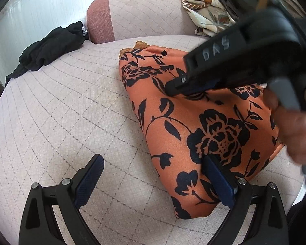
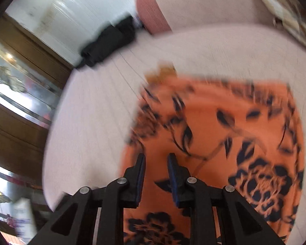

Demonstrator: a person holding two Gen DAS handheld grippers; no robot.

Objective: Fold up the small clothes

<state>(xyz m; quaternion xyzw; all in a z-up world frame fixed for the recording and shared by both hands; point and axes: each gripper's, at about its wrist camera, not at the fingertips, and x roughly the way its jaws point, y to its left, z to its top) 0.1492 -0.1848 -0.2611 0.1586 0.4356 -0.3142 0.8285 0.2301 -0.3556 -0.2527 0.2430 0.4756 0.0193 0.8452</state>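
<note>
An orange garment with a black flower print (image 1: 214, 130) (image 2: 224, 122) lies folded into a rough wedge on the pale quilted sofa seat (image 1: 61, 112). My left gripper (image 1: 153, 160) stands wide open at the garment's near edge. Its right finger (image 1: 216, 175) rests on the cloth and its left finger (image 1: 91, 173) is over bare seat. My right gripper (image 1: 171, 87) (image 2: 157, 157) comes in from the upper right, tips low over the garment's far part. Its jaws stand a narrow gap apart with nothing pinched between them. The right wrist view is blurred by motion.
A crumpled black garment (image 1: 49, 49) (image 2: 110, 40) lies at the seat's far left by the reddish armrest (image 1: 101, 20). A cream floral cloth (image 1: 206, 10) (image 2: 285, 14) lies at the back right. A hand (image 1: 295, 134) holds the right gripper. Dark wooden furniture (image 2: 20, 132) stands left of the sofa.
</note>
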